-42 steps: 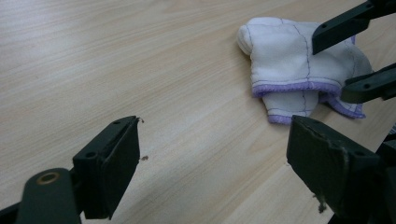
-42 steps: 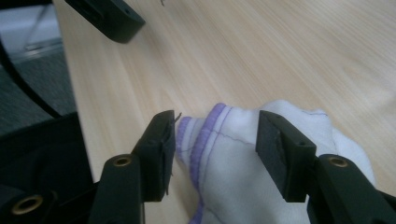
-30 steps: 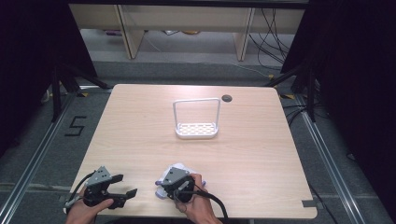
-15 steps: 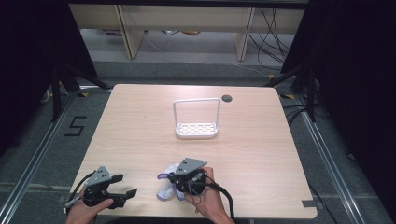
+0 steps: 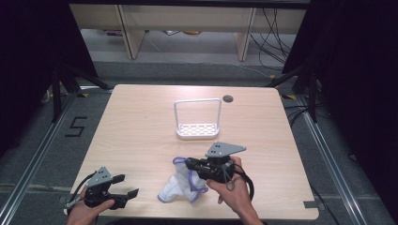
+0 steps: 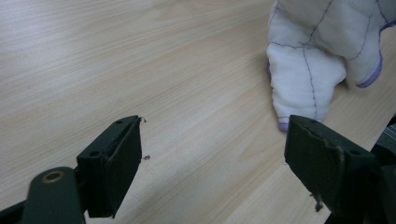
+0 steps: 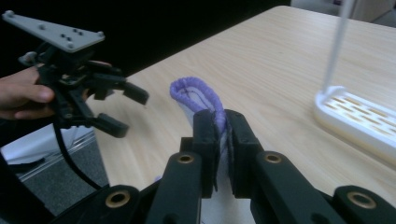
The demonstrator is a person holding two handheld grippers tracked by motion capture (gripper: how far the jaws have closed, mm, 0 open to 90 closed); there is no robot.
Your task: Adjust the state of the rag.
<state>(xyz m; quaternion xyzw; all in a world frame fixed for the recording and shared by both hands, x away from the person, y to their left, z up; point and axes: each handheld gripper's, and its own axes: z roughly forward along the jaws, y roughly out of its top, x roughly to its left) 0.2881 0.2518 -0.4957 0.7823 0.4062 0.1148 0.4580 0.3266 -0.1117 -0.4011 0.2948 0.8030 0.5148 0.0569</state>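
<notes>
A white cloth with purple trim (image 5: 179, 188) lies near the table's front edge, one end lifted. My right gripper (image 5: 188, 164) is shut on that raised purple hem (image 7: 190, 90), and in the right gripper view (image 7: 222, 117) its jaws pinch the fabric between them. The rest of the cloth (image 6: 308, 65) droops down onto the wood. My left gripper (image 5: 127, 185) stands open at the front left, low over the table, with nothing between its jaws (image 6: 215, 129). It sits a short way left of the cloth and also appears in the right gripper view (image 7: 130, 112).
A white wire rack (image 5: 197, 127) with a slotted base (image 7: 355, 116) stands at the middle of the wooden table (image 5: 141, 122). A small dark hole (image 5: 228, 99) is behind it. Dark floor and shelving surround the table.
My right gripper rose and moved right and away from the front edge, pulling one end of the cloth up with it. The left gripper stayed still.
</notes>
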